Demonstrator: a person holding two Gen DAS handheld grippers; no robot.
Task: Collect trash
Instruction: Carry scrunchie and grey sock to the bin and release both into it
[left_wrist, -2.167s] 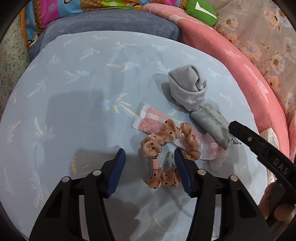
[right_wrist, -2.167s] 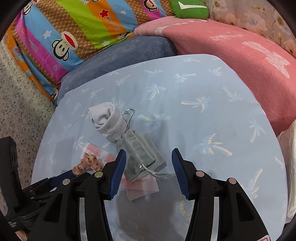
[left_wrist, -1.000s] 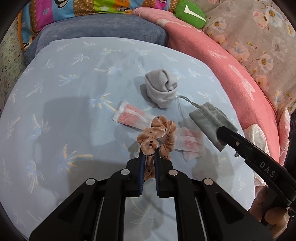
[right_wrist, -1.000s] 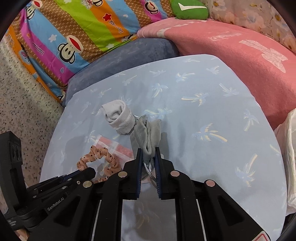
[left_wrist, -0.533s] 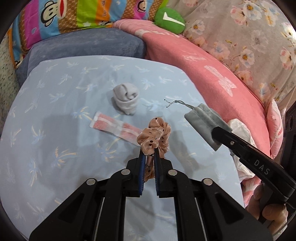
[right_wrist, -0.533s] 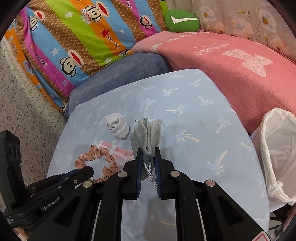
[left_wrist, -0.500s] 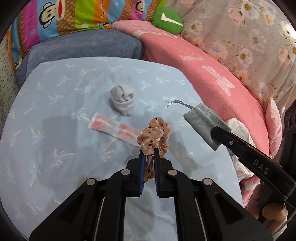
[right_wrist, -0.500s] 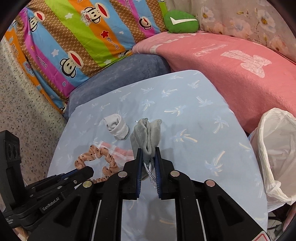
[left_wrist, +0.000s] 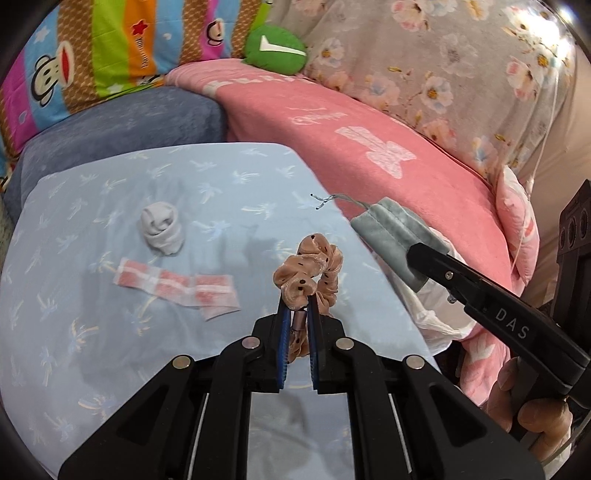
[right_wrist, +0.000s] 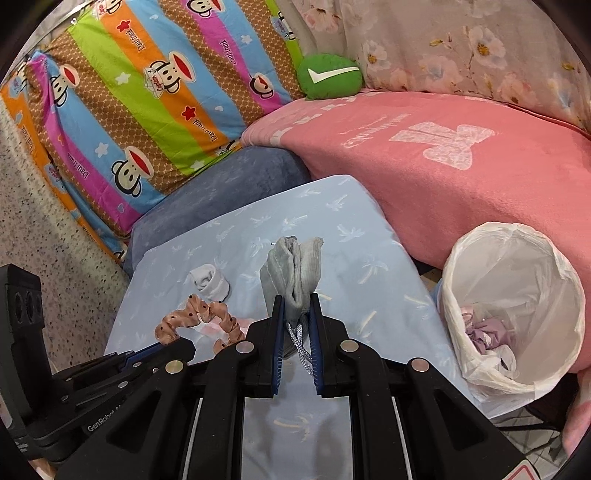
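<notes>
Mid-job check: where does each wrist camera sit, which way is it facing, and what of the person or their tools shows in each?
Left wrist: behind the left tool, angled down over the blue sheet; it grips the scrunchie. The right tool and a hand show at right.
Right wrist: behind the right tool, angled down toward the lined bin; it grips the grey pouch. The left tool shows lower left.
Shared: scrunchie, grey pouch, rolled sock, green cushion.

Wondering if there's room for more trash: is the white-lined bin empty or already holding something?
Not empty. The bin's white liner stands open, with crumpled purplish and white scraps at the bottom.
</notes>
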